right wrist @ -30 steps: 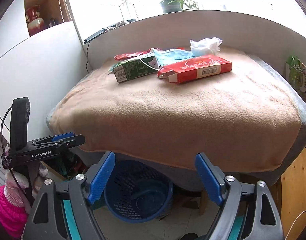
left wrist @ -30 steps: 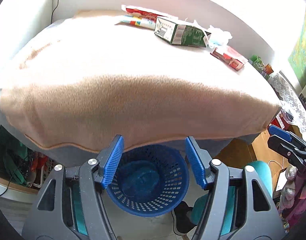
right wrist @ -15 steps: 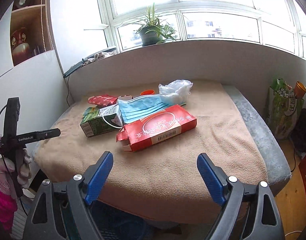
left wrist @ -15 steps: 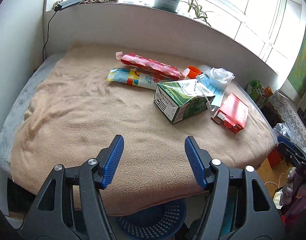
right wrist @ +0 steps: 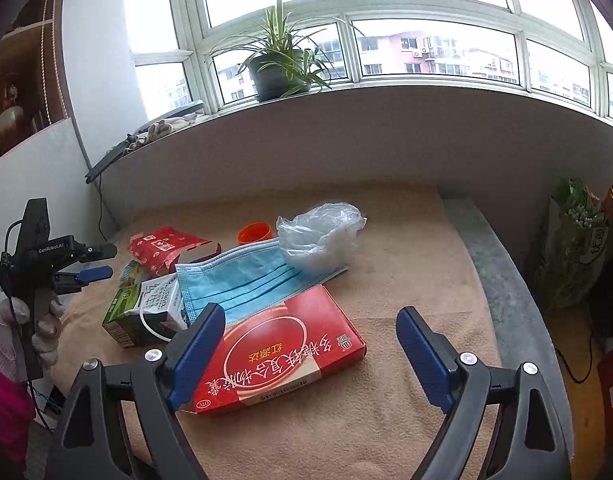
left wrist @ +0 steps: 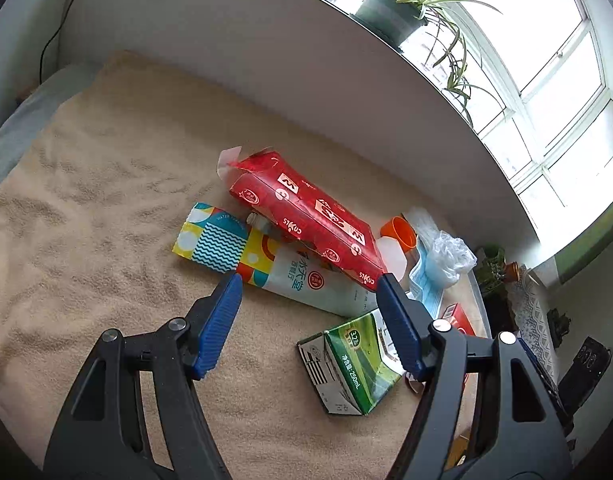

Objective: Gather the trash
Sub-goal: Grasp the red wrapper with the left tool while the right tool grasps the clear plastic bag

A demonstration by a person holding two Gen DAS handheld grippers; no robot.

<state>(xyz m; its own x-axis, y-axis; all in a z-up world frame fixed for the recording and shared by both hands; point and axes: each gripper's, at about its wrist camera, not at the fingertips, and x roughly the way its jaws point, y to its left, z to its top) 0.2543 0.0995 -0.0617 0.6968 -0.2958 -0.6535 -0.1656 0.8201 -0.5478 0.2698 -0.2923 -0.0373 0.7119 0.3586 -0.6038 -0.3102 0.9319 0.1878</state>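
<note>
a tan blanket [right wrist: 406, 264] fills both frames' middle, trash clustered on it. right claw [right wrist: 310, 356] wide, empty, low centre over the flat red box [right wrist: 282, 352]. left claw [left wrist: 308, 320], jaws just widened, empty, lower centre by the green carton [left wrist: 354, 364]. blue mask [right wrist: 242, 280], clear bag [right wrist: 322, 240], orange cup [right wrist: 254, 233] mid-frame.

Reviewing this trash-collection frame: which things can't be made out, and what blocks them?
- Right wrist view: green milk carton, its right end lies under the blue face mask.
- Left wrist view: small red box, mostly behind the left gripper's finger.
- Both views: no bin shows; the blanket fills the lower frame.
- Left wrist view: orange cup, partly behind the long red box.
</note>
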